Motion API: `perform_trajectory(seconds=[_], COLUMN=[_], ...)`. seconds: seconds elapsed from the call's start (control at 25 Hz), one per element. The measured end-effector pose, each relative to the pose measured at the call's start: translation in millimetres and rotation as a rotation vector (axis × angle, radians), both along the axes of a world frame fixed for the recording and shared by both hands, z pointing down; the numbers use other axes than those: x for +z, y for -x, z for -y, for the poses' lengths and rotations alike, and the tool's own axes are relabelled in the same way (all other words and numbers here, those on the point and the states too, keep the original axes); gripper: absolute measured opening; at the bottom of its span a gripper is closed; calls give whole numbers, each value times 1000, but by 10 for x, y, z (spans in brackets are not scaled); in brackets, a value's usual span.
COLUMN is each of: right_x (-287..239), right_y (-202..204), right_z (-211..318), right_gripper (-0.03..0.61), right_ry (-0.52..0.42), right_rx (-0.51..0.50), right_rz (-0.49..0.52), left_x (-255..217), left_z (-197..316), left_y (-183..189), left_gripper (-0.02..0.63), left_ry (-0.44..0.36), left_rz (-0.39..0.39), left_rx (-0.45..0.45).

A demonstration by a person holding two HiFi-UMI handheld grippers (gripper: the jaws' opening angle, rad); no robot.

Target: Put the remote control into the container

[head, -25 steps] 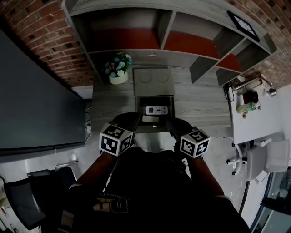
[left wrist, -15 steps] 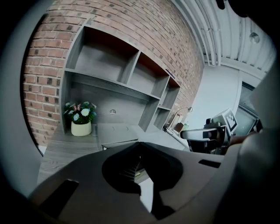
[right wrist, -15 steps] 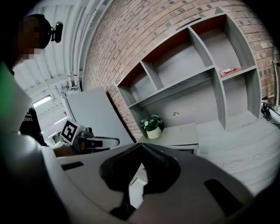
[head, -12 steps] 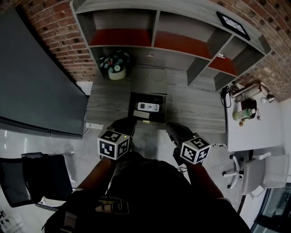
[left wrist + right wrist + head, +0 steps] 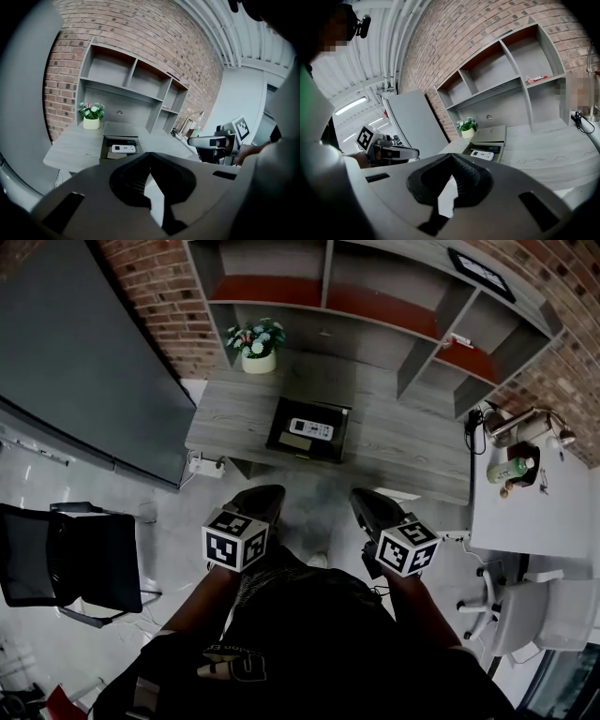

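Observation:
The white remote control [image 5: 310, 429] lies inside the dark open container [image 5: 277, 439] on the grey desk [image 5: 225, 413]. Both grippers hang over the floor, well short of the desk's front edge. My left gripper [image 5: 266, 495] is shut with nothing in it, and so is my right gripper [image 5: 363, 499]. In the left gripper view the remote [image 5: 120, 148] in the container [image 5: 106, 151] shows far beyond the closed tips [image 5: 150, 156]. The right gripper view shows the remote [image 5: 482, 154] far past its closed tips [image 5: 451, 160].
A potted plant [image 5: 258, 344] stands at the desk's back left under a grey shelf unit [image 5: 375, 296]. A black chair [image 5: 66, 559] stands at the left by a large dark panel [image 5: 84, 352]. A white table [image 5: 525, 484] with a bottle and a white chair [image 5: 539, 606] are at the right.
Both grippers have drawn back from the desk, which now lies farther off. The remote stays in the container. Both pairs of jaws remain shut and empty.

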State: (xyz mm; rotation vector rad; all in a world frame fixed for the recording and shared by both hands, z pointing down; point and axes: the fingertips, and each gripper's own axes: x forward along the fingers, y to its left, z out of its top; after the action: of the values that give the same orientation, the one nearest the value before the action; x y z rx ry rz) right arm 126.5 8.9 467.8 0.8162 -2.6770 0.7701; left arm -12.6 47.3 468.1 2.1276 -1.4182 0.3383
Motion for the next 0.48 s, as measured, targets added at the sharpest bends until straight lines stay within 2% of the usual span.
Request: perform_trajectory(seconds=[0.2, 0.36, 0.48], right_x=[-13, -70, -96], right_y=[-3, 46, 110], right_z=[-191, -268, -259], right_gripper=[8, 6, 7], right_ry=[2, -14, -21], right_rx=[-12, 6, 44], right_rz=[4, -3, -9], left_x=[50, -120, -171], left_z=[-243, -216, -179], left_y=[2, 76, 162], left_gripper=[6, 6, 6], left_ry=[26, -17, -34], left_rz=[22, 32, 55], left_rx=[-15, -3, 40])
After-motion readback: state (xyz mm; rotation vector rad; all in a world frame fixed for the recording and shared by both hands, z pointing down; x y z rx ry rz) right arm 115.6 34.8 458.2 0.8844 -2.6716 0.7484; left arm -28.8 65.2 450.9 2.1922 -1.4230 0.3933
